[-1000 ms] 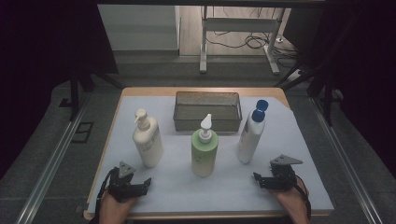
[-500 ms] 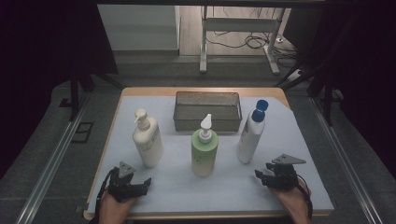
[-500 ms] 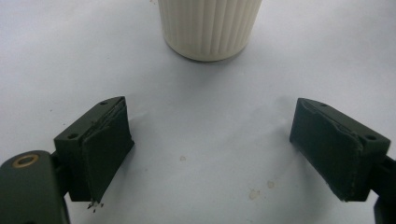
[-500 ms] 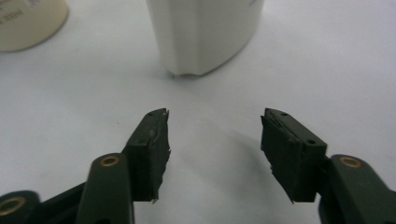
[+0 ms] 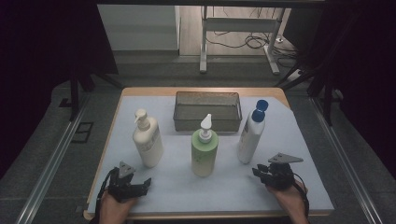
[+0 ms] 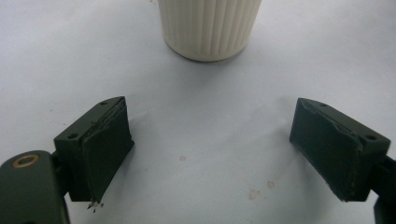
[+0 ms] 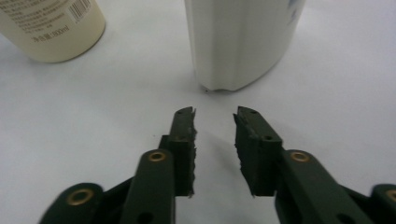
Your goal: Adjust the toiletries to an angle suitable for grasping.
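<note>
Three bottles stand in a row on the white mat (image 5: 289, 140): a cream pump bottle (image 5: 147, 140), a green pump bottle (image 5: 204, 149) and a white bottle with a blue cap (image 5: 251, 133). My left gripper (image 5: 144, 184) rests at the front left, just in front of the cream bottle. In the left gripper view the left gripper (image 6: 210, 116) is wide open, facing that bottle's ribbed base (image 6: 210, 28). My right gripper (image 5: 258, 171) sits at the front right. In the right gripper view the right gripper (image 7: 215, 116) is open by a narrow gap, pointing at the white bottle (image 7: 243, 42).
A dark wire mesh basket (image 5: 208, 111) stands behind the bottles at the back of the table. A pale bottle with a barcode label (image 7: 51, 28) is left of the white one in the right gripper view. Dark floor and metal rails flank the table.
The right gripper has shifted very slightly near the white bottle. The left gripper and the bottles have not moved.
</note>
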A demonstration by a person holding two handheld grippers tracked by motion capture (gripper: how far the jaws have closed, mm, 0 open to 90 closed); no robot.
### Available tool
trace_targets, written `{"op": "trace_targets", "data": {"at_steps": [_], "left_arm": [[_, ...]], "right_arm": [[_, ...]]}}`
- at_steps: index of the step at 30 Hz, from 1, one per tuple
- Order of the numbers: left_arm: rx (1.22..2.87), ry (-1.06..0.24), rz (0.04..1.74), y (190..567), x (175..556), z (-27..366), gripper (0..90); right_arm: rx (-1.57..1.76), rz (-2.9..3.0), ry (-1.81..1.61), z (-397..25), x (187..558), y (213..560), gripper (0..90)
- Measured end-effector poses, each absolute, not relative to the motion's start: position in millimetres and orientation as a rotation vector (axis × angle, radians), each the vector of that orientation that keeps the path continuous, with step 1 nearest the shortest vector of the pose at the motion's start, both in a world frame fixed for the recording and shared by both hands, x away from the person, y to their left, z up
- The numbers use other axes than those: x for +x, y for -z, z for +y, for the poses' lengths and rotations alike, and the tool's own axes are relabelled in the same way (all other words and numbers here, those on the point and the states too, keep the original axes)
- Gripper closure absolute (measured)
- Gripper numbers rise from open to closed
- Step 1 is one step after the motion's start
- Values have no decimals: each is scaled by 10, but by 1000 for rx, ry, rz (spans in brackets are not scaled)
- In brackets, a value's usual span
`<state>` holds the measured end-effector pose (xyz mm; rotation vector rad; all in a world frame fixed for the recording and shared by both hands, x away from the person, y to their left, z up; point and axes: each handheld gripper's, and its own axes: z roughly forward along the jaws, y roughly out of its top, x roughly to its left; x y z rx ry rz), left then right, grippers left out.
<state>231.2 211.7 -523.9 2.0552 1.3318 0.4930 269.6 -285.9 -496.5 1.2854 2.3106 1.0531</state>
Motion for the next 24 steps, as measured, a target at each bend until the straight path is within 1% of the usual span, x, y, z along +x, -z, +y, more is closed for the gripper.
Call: {"op": "trace_targets", "data": {"at_steps": [3,9,12,13,14,18,20,24], "left_arm": [[2055,-493,1332,5240,2311,2117,121],[2051,-495,1334,5242,2309,2114,122],[2050,-496,1334,5242,2308,2114,122],[2050,-496,1334,5242,2308,2114,122],[2050,-496,1334,5242,2308,2114,122],[2050,-497,1334,5243,2308,2114,122],[2050,-497,1334,5243,2307,2114,122],[2049,-497,1334,5243,2307,2114,122]], "right_arm": [[1278,2304,-1055,-2816,2693,4952,717],[1238,2307,-1070,-2709,2696,4902,730],[1252,2309,-1087,-2648,2718,4885,774],[1252,2309,-1087,-2648,2718,4885,774],[1246,2311,-1097,-2595,2736,4874,805],[1226,2312,-1116,-2495,2765,4858,842],[1220,2323,-1118,-2450,2795,4855,878],[1218,2314,-1104,-2365,2874,4866,890]]}}
